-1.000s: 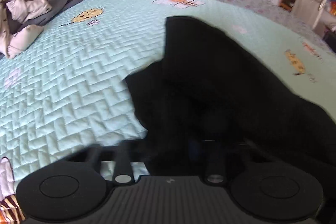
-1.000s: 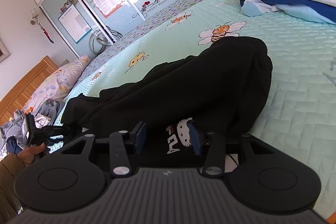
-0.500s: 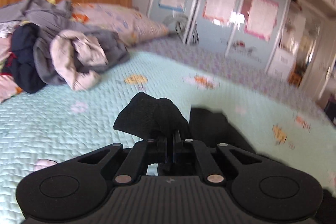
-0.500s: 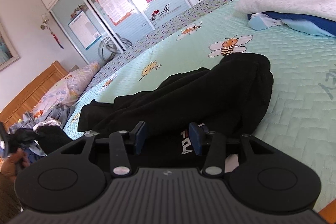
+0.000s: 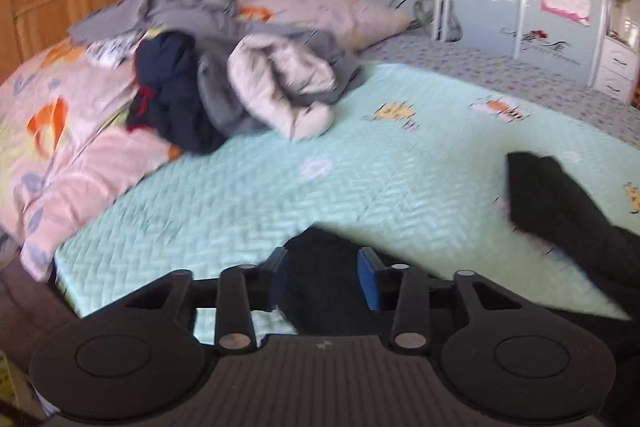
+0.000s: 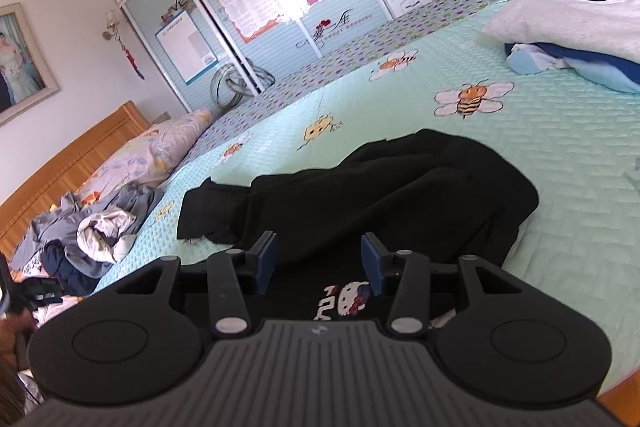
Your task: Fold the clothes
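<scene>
Spreading right now, the left tongs (image 5: pixel 322 275) have their blue pads either side of a dark bunch of cloth, prob. an end of the black garment (image 6: pixel 380 195); pads don't look to be pressing it, so I read this as letting go, not a grip. Garment is the landmark: it lies rumpled on the mint quilted bed (image 6: pixel 560 163), roughly mid-bed, w/ one end drawn out flat toward the headboard (image 6: pixel 76 163), likely laid long so it can be folded lengthwise. Right tongs (image 6: pixel 320 263) stand part-spread just over the garment's near edge, where a cartoon-cat print (image 6: pixel 344 301) shows betw. the pads; whether the pads touch cloth I can't tell, no pinch visible. Held low and close like that, prob. ready to take the near hem. Beyond the garment's headboard end sits a heap of unfolded clothes (image 5: pixel 240 75), grey, cream & navy, against the pillow (image 5: pixel 320 11). On the garment's far side, toward the foot of the bed, a stack of folded items (image 6: pixel 568 39), white over blue, kept well apart so done & undone don't mix. Fold itself is barely begun, imo.
</scene>
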{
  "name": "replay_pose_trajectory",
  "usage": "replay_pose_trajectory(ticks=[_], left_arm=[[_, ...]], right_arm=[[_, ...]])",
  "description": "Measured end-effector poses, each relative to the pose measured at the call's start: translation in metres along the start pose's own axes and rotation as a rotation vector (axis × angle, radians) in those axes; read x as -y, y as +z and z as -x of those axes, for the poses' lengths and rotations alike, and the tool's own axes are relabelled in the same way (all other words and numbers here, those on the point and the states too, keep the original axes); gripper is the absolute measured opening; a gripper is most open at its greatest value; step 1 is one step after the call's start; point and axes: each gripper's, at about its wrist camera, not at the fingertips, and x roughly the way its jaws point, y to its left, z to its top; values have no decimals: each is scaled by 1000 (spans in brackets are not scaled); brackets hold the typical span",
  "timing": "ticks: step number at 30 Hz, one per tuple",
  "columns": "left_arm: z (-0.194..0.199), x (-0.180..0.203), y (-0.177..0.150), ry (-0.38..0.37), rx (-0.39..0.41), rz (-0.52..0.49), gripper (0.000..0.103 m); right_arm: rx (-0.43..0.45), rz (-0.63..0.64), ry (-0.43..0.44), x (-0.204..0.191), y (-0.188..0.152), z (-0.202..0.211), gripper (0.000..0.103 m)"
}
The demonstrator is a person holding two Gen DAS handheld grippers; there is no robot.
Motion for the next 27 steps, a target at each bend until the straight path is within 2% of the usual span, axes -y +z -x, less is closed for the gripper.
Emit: replay_pose_trajectory(ticks=[1, 2, 4, 5, 7, 11, 13, 15, 17, 20, 23, 24, 27], left_arm=[[-1, -4, -5, 21, -6, 21, 68], [0, -7, -9, 32, -7, 33, 72], [3, -9, -14, 46, -3, 46, 72], [5, -6, -16, 22, -1, 41, 73], [11, 11, -21, -62, -3, 4, 78], [24, 79, -46, -266, -22, -152, 82], [30, 107, -58, -372, -51, -179, 82], [35, 126, -70, -426, -79, -187, 82], [38, 138, -77, -450, -95, -199, 82], [42, 149, -84, -468, -111, -210, 83], [43, 147, -83, -455, -115, -186, 85], [43, 145, -82, -449, -120, -177, 85], [47, 140, -81, -438, -132, -160, 86]], right_arm=[[-1, 3, 0, -1, 0, 0, 49], [3, 6, 0, -2, 0, 2, 49], [19, 5, -5, -2, 2, 5, 56], [29, -1, -8, 0, 2, 6, 60], [39, -17, -23, 6, 1, 5, 67], [31, -51, -65, 25, -1, -4, 67], [40, -91, -120, 45, 1, -9, 67], [60, -87, -192, 66, 7, -15, 67], [69, -97, -235, 87, 13, -20, 67], [62, -128, -236, 109, 18, -30, 67], [9, -205, -193, 124, 19, -49, 70], [-14, -240, -174, 127, 17, -56, 75], [-8, -288, -154, 126, 16, -68, 73]])
